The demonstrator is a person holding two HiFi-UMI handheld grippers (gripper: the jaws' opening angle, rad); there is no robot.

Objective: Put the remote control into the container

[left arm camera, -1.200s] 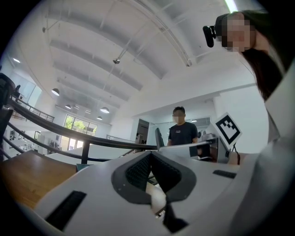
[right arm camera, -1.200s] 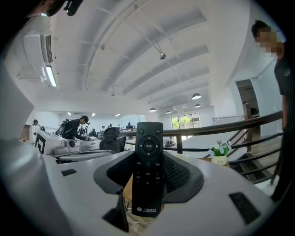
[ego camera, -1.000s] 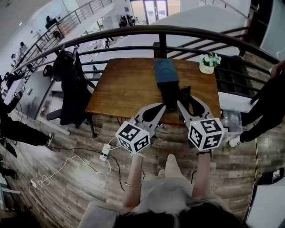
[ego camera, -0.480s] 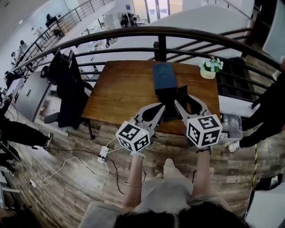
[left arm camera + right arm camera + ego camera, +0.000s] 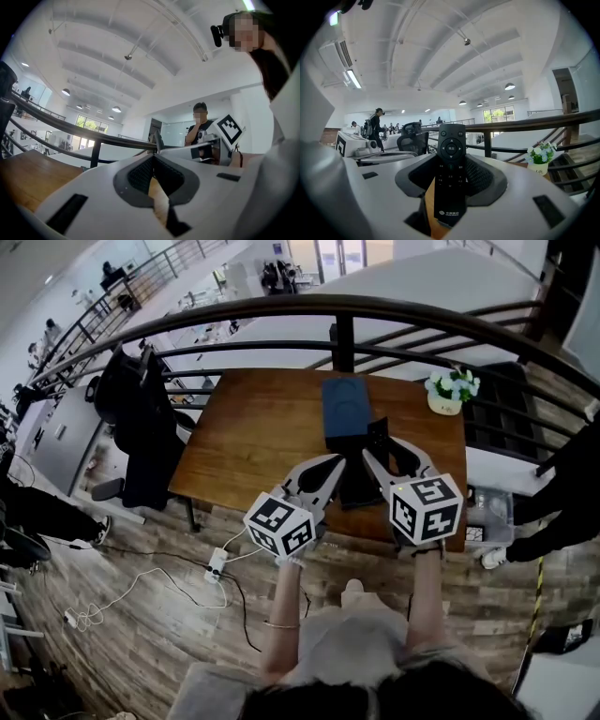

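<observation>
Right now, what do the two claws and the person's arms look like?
Both the left claw and the right claw are white, with pointed jaws and dark ribbed pads. Each carries a white cube with black square markers. A thin bracelet circles the left wrist.

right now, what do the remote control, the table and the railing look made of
Remote control: matt black plastic, going by its even dull face and printed white legends.
Table: wood or wood veneer, warm brown with streaky grain, slight sheen.
Railing: probably dark painted metal, smooth with thin bars; the top rail could be wood.
</observation>
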